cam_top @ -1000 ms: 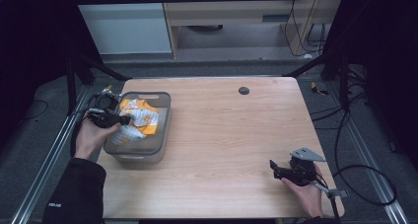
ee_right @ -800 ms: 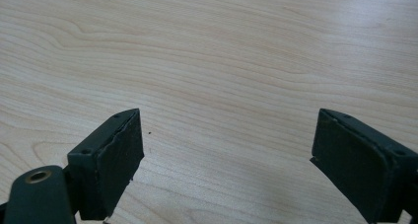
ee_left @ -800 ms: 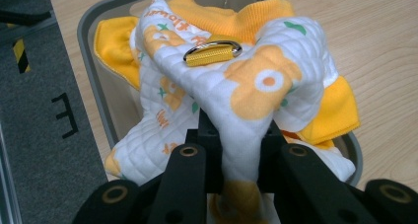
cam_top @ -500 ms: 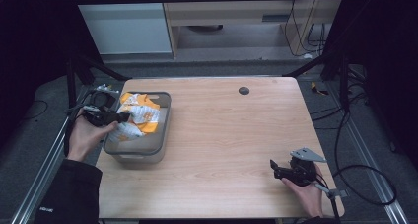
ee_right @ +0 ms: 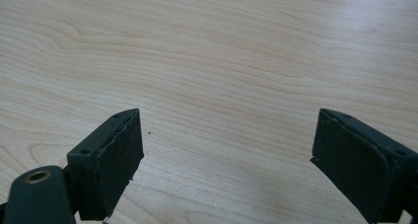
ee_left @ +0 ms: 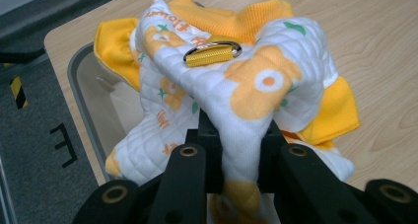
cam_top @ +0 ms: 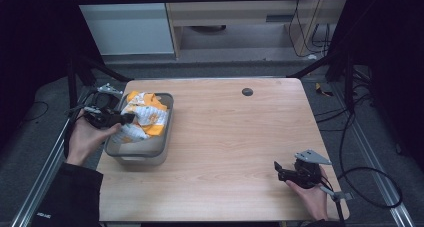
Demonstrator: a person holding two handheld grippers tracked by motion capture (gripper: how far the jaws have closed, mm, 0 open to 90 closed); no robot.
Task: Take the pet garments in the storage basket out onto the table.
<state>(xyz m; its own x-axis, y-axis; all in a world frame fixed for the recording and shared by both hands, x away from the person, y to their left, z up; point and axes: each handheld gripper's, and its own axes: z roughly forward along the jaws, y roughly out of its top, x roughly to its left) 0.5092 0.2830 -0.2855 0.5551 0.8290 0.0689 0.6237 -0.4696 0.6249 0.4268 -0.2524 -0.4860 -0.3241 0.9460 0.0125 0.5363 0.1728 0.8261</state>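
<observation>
Clearly the left gripper [cam_top: 122, 118] is clamped on a fold of the quilted orange-and-white cloth [ee_left: 231, 86], bunched over the grey bin [cam_top: 162, 137] at nine o'clock on the table [cam_top: 235, 137]. Lift straight up until the trailing cloth clears the rim, gripping firmly. At five o'clock, the right gripper [cam_top: 278, 169] rests spread and empty.

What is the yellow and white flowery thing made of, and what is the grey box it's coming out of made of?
The flowery garment looks like soft quilted cotton: stitched diamond lines cross its white parts, and its orange edges look knitted. A shiny metal ring sits on a yellow strap. The grey bin looks like smooth, matte plastic with rounded corners, though that's a guess from its look. The left claw pinches the cloth.
</observation>
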